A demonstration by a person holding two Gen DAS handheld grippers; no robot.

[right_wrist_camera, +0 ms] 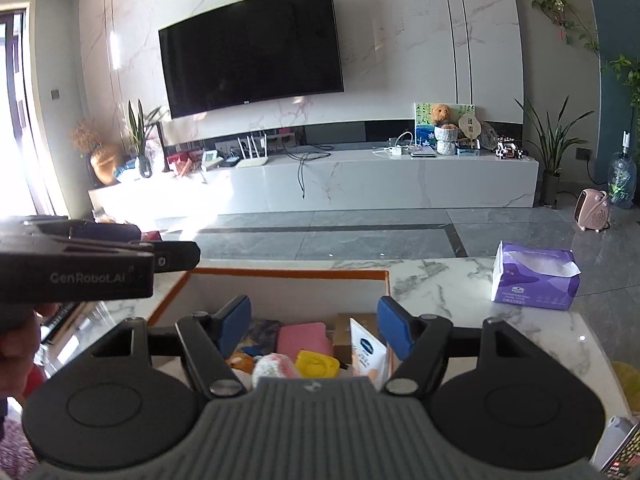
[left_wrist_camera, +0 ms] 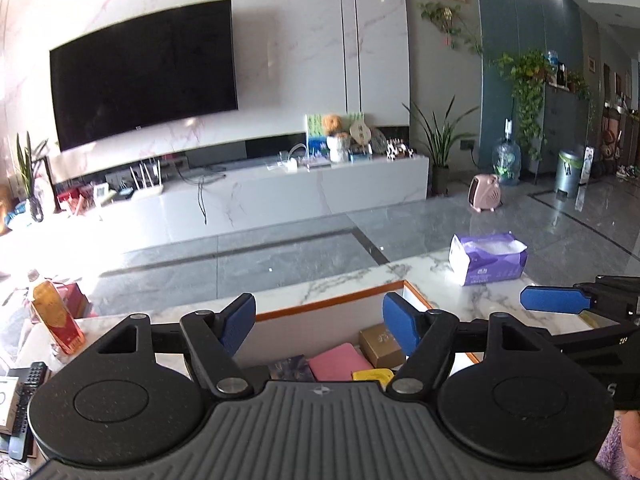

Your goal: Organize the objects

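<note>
An orange-rimmed white box (left_wrist_camera: 340, 304) (right_wrist_camera: 280, 274) sits on the marble table and holds several small items: a pink pad (left_wrist_camera: 334, 366) (right_wrist_camera: 304, 338), a gold box (left_wrist_camera: 380, 344), a yellow object (left_wrist_camera: 372, 376) (right_wrist_camera: 316, 364), a white tube (right_wrist_camera: 368, 356) and a knitted white-pink thing (right_wrist_camera: 276, 366). My left gripper (left_wrist_camera: 318, 322) is open and empty above the box. My right gripper (right_wrist_camera: 314, 322) is open and empty above the same box. Each gripper's body shows in the other's view, the right one at the right edge (left_wrist_camera: 552, 300) and the left one at the left edge (right_wrist_camera: 100, 268).
A purple tissue pack (left_wrist_camera: 486, 258) (right_wrist_camera: 534, 278) lies on the marble table (right_wrist_camera: 440, 292) to the right of the box. A red-orange drink carton (left_wrist_camera: 56, 316) and remote controls (left_wrist_camera: 28, 400) are at the left. Beyond the table are grey floor and a TV cabinet (right_wrist_camera: 360, 184).
</note>
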